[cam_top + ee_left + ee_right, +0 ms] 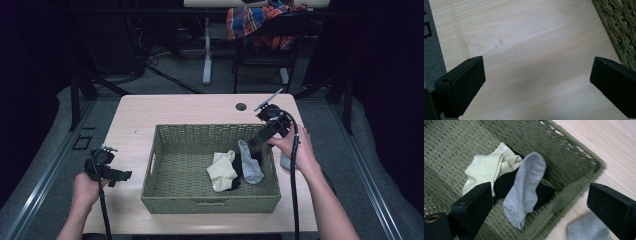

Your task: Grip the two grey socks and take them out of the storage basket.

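At the left, the left gripper (116, 176) rests low over the bare table (135, 120), its jaws spread wide with only wood grain between them. Just to its right sits the woven green basket (165, 197). Inside, toward its right end, lie a pale yellow sock (221, 171), a black sock (544, 192) and, draped over the black one, a grey sock (249, 162). Further right, the right gripper (254, 141) hovers above the basket's right rim, its jaws standing wide apart and empty. A second grey sock (587, 228) lies on the table just outside that rim, close under the right hand (292, 145). That sock looks light, limp and soft; it should fold and dangle when lifted, with no risk of breaking. A pinch across a bunched middle or the cuff looks safest, taking both layers of fabric.
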Motion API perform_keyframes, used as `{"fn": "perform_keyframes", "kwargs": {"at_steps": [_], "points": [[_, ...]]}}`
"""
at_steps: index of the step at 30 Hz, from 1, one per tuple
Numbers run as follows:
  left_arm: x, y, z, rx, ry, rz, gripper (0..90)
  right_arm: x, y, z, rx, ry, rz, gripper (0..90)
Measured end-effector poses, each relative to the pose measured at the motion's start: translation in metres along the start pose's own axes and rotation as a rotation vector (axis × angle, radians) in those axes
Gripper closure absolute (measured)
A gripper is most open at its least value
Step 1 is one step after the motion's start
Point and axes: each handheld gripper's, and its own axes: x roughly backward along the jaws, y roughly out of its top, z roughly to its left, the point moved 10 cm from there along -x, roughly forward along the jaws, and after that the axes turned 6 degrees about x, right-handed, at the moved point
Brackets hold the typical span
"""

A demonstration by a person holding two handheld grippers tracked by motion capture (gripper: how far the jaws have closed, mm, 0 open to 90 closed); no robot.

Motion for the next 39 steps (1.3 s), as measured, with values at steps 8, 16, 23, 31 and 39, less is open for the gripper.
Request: {"fn": "perform_keyframes", "kwargs": {"at_steps": [8,16,23,31,39], "points": [[0.000,0.000,0.000,0.000,0.002,0.001,0.1,-0.022,0.006,0.013,0.040,0.029,0.024,4.2],[0.000,0.000,0.000,0.002,0.000,0.001,0.1,-0.038,0.008,0.019,0.066,0.043,0.061,7.6],[0.000,0.000,0.000,0.001,-0.001,0.002,0.1,-0.054,0.005,0.020,0.049,0.043,0.101,23.6],[0.000,0.000,-0.001,0.001,-0.001,-0.003,0.1,-0.074,0.001,0.027,0.045,0.047,0.178,42.1],[0.000,-0.001,-0.001,-0.004,0.006,0.009,0.2,-0.089,-0.006,0.023,0.035,0.016,0.249,53.7]]}}
